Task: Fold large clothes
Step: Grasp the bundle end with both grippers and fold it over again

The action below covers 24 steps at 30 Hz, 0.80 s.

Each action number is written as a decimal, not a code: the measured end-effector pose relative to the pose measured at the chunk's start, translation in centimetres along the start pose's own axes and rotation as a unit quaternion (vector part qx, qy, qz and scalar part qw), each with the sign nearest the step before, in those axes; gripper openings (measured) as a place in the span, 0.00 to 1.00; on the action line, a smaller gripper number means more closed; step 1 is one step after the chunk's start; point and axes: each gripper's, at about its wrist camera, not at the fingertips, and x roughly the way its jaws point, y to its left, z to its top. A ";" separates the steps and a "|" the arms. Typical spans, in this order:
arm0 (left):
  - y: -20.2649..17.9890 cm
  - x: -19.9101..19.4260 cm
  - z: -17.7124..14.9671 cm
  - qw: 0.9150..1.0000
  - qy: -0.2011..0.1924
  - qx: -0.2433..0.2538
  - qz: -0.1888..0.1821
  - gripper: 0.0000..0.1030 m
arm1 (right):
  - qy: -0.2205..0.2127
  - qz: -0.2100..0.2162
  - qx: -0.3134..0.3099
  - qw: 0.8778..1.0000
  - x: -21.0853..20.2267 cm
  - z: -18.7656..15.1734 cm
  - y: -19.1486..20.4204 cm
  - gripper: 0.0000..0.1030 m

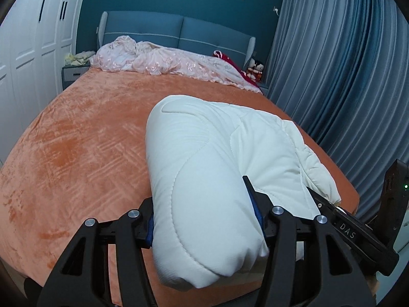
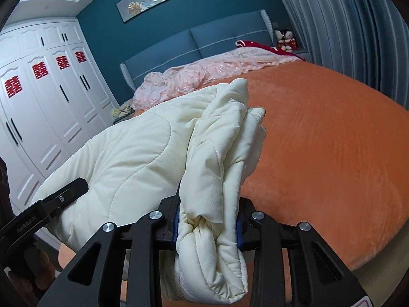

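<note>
So both grippers are clamped on the same cream quilt (image 1: 204, 168). The left gripper (image 1: 204, 220) has its jaws about halfway apart with a fat, rounded roll of the quilt squeezed between the blue pads (image 1: 258, 212), bulging out on both sides. The right gripper (image 2: 207, 225) is closed tighter, pinching a thinner scrunched-up bunch of the quilt (image 2: 153, 153), which folds into a knot-like wad right at the jaws. The quilt is puffy, padded stuff with curvy stitched lines, smooth on the left end and all crumpled layers on the right end. It's lifted at the near edge of the bed (image 1: 76, 140), hanging between the two grippers, with the far part slumping toward the orange cover. That cover looks plush and velvety with brushed streaks. Further back there's one pink lacy blanket (image 1: 166, 64) in a rumpled heap against the blue padded headboard (image 1: 179, 30), which has two panels. Two little dolls (image 1: 255, 67) sit beside it, near the pleated grey-blue curtain (image 1: 332, 76).
</note>
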 end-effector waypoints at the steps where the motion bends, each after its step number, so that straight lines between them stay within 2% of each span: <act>1: 0.3 -0.7 0.4 1.000 -0.012 0.002 0.000 0.51 | -0.007 0.004 -0.009 1.000 -0.4 0.5 0.7 0.29; 8: 3.7 -3.7 3.6 0.995 -0.091 0.023 0.014 0.51 | -0.045 0.024 -0.074 0.996 0.2 3.3 6.6 0.29; 15: 9.0 -3.3 6.0 0.991 -0.130 0.011 0.009 0.51 | -0.062 0.038 -0.116 0.991 3.0 5.4 10.7 0.29; 21: 13.8 0.5 6.2 0.992 -0.129 -0.015 0.001 0.52 | -0.048 0.033 -0.140 0.988 7.8 5.5 12.6 0.29; 24: 16.1 4.0 5.3 0.994 -0.106 -0.027 0.009 0.52 | -0.022 0.028 -0.143 0.989 11.7 4.3 12.7 0.29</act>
